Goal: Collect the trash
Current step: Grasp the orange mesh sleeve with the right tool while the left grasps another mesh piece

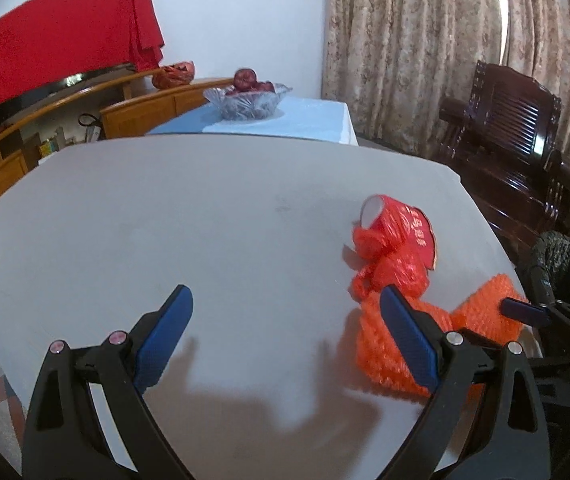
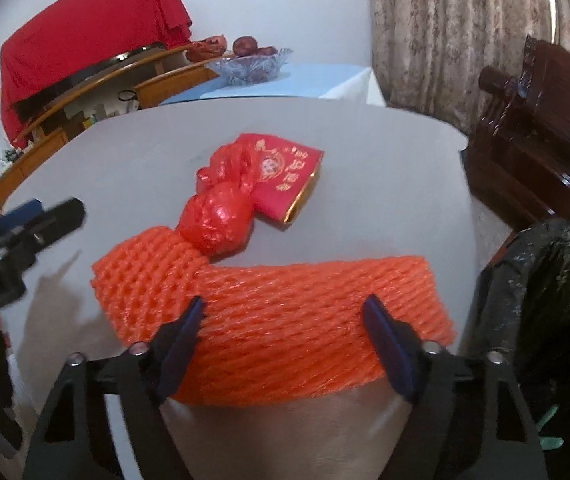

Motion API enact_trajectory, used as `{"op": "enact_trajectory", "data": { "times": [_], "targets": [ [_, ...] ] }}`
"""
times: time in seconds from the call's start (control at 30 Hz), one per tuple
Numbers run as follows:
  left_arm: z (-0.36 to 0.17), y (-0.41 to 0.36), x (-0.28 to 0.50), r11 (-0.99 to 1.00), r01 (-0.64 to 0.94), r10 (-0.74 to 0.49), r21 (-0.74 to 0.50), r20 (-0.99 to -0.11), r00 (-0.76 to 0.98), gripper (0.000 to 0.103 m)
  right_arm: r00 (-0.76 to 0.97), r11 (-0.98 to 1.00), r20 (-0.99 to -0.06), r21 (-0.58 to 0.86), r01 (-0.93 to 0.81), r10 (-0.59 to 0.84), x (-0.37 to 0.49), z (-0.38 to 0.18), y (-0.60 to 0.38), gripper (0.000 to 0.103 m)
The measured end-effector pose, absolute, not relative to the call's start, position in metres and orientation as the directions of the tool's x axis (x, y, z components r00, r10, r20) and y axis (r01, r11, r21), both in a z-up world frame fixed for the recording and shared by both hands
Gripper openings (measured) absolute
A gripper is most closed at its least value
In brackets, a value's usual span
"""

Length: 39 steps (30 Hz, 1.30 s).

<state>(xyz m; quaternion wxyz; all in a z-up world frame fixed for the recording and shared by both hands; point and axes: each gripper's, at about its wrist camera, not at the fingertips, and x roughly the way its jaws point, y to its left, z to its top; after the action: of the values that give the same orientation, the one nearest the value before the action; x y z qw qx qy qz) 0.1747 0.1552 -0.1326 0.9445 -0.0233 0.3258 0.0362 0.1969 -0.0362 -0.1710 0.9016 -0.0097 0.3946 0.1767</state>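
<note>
Side table (image 1: 317,118): glass bowl (image 1: 247,104) holding red fruit (image 1: 245,79)

Gold characters on red packet (image 2: 285,172), unreadable.

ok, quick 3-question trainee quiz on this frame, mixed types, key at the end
1. True or false: the right tongs are shut on the orange foam net.
2. Multiple choice: the knotted red plastic bag lies (A) in the black-lined bin, (B) on the grey table touching the net, (C) in the left tongs.
3. Fill in: the lined bin stands off the table's ____ edge, seen from the right wrist.

Key: 1 false, open around it; 2 B; 3 right.
</note>
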Motion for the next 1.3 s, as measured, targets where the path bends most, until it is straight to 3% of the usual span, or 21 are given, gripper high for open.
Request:
{"op": "enact_trajectory", "data": {
  "times": [0.17,0.23,0.3,0.5,0.57,0.67,0.9,1.3],
  "targets": [
    [-0.144,0.147,0.178,0.998,-0.054,0.014,-0.043,-0.641,0.767,0.092,0.606,0.911,-0.705,0.144,-0.386,0.368,0.194,-0.169,-0.031,0.04],
    [-0.148,0.144,0.178,0.998,-0.041,-0.006,-0.057,-0.651,0.759,0.091,0.6,0.902,-0.701,0.151,-0.404,0.386,0.193,-0.169,-0.03,0.035],
    [-0.154,0.14,0.18,0.997,-0.019,-0.038,-0.078,-0.667,0.744,0.084,0.597,0.898,-0.697,0.161,-0.409,0.396,0.193,-0.168,-0.03,0.032],
    [-0.17,0.128,0.187,0.982,0.06,-0.172,-0.181,-0.709,0.684,0.048,0.597,0.891,-0.689,0.164,-0.422,0.41,0.191,-0.166,-0.031,0.028],
    [-0.174,0.124,0.188,0.971,0.08,-0.218,-0.224,-0.708,0.671,0.028,0.6,0.891,-0.688,0.156,-0.426,0.407,0.19,-0.164,-0.031,0.027],
    [-0.171,0.119,0.187,0.974,0.083,-0.209,-0.211,-0.697,0.686,0.018,0.609,0.894,-0.687,0.138,-0.426,0.396,0.189,-0.161,-0.03,0.022],
    [-0.153,0.119,0.178,0.987,0.069,-0.148,-0.145,-0.658,0.738,0.012,0.626,0.893,-0.669,0.131,-0.431,0.401,0.187,-0.146,-0.036,0.017],
    [-0.105,0.128,0.155,0.995,0.05,-0.094,-0.09,-0.589,0.802,0.01,0.688,0.889,-0.595,0.109,-0.444,0.416,0.172,-0.1,-0.044,0.016]
  ]
}}
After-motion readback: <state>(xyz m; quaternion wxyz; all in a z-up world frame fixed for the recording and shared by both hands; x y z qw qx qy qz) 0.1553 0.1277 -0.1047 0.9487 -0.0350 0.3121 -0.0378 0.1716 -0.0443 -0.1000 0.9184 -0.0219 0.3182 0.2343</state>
